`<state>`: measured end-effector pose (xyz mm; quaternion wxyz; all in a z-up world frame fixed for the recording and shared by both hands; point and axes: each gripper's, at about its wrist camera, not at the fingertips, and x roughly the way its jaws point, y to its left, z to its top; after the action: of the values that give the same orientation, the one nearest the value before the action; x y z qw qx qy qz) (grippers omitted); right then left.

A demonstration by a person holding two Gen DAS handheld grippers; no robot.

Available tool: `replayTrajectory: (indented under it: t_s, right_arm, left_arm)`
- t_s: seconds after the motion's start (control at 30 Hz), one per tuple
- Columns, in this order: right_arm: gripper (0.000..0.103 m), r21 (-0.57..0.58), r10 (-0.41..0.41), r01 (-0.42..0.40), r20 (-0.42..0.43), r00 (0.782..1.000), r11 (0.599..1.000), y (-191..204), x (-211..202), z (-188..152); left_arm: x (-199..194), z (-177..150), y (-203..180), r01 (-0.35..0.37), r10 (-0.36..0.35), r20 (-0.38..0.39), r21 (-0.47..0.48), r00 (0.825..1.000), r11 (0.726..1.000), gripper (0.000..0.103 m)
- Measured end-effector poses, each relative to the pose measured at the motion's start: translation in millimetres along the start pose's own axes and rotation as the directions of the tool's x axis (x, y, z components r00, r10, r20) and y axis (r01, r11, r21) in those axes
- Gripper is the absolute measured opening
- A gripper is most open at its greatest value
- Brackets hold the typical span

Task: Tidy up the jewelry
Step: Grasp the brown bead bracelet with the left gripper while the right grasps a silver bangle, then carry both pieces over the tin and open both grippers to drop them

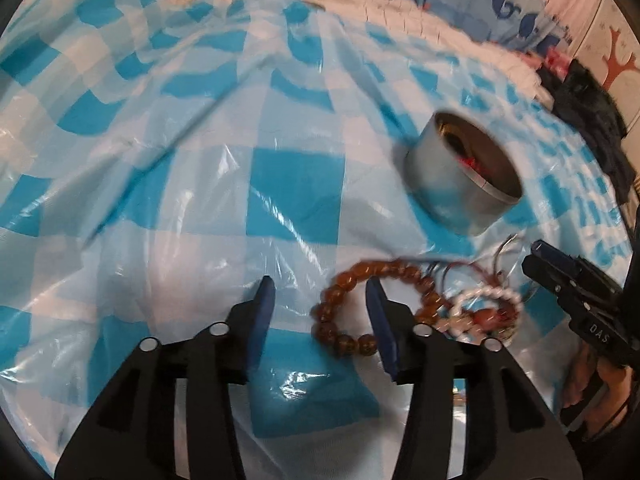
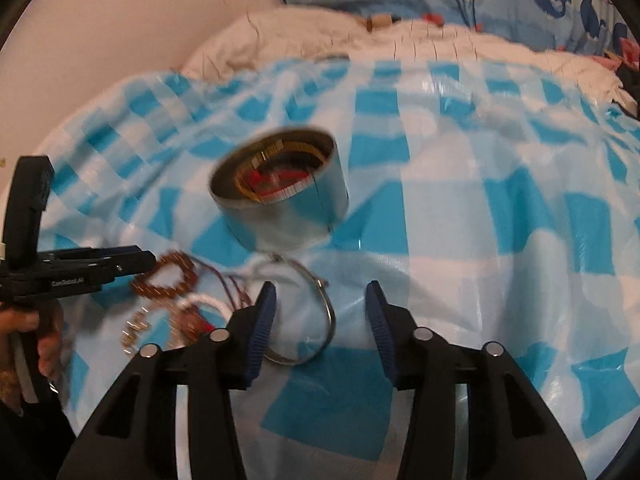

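Left claw (image 1: pixel 320 292) held apart, nothing pinched; brown bead bracelet (image 1: pixel 352 308) lying around its right fingertip on checked plastic sheet (image 1: pixel 296 184). Right claw (image 2: pixel 320 296) parted, empty; silver bangle (image 2: pixel 320 312) lying on sheet by its left fingertip. Round metal tin (image 2: pixel 280 204) placed just beyond jewelry pile, bracelets already inside. White bead bracelet (image 1: pixel 484 312) seen beside brown one.

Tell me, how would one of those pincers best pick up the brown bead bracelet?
Probably by pinching one stretch of the beaded loop from above. The brown bead bracelet lies flat on the checked sheet, so only a descent lets one finger drop inside the ring and one outside. Its left arc looks clearest; the right side touches the white bead bracelet. The left gripper, jaws open, is already beside it.
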<state>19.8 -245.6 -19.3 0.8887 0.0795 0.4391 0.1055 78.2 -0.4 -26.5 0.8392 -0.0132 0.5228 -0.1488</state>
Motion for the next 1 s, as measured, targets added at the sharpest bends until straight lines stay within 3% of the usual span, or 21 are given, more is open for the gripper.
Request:
replayTrajectory:
  t_s: [0.07,0.1,0.13,0.17,0.2,0.4,0.53,0.67,0.9,1.0]
  right_arm:
    - [0.026,-0.025,-0.023,0.023,-0.017,1.000,0.999,3,5,-1]
    - [0.009,-0.039,-0.036,0.035,-0.020,0.999,0.999,4,5,-1]
    - [0.007,-0.046,-0.044,0.044,-0.015,0.999,0.998,4,4,-2]
    - [0.006,-0.046,-0.039,0.039,-0.005,0.999,0.998,3,1,-2]
    - [0.006,-0.044,-0.036,0.036,0.009,0.999,0.998,3,-2,-2]
    - [0.006,-0.067,-0.066,0.082,0.208,0.976,0.994,8,-40,5]
    - [0.006,-0.073,-0.059,0.083,0.282,0.958,0.994,11,-55,8]
    - [0.006,-0.078,-0.053,0.080,0.305,0.951,0.994,12,-59,12]
    - [0.006,-0.097,-0.027,0.058,0.299,0.954,0.994,20,-56,15]
    - [0.006,-0.092,-0.026,0.056,0.298,0.954,0.994,19,-55,18]
  left_arm:
    - [7,-3,-9,-0.042,0.042,-0.004,0.051,0.999,0.998,0.048]
    - [7,-3,-12,-0.055,0.055,-0.002,0.075,0.998,0.996,0.045]
    - [6,-3,-15,-0.044,0.044,0.000,0.089,0.999,0.995,0.025]
    - [4,-3,-18,-0.017,0.018,-0.006,0.100,1.000,0.995,0.014]
    - [0,-3,-21,-0.008,0.008,0.004,0.114,1.000,0.993,0.010]
    - [-33,4,-23,0.097,-0.107,0.114,0.095,0.988,0.991,0.010]
    - [-56,9,-23,0.187,-0.203,0.198,0.095,0.959,0.978,0.010]
    - [-65,16,-28,0.258,-0.274,0.220,0.097,0.936,0.961,0.010]
    - [-80,24,-44,0.322,-0.344,0.251,0.127,0.905,0.938,0.010]
    - [-88,34,-61,0.358,-0.387,0.270,0.153,0.882,0.921,0.010]
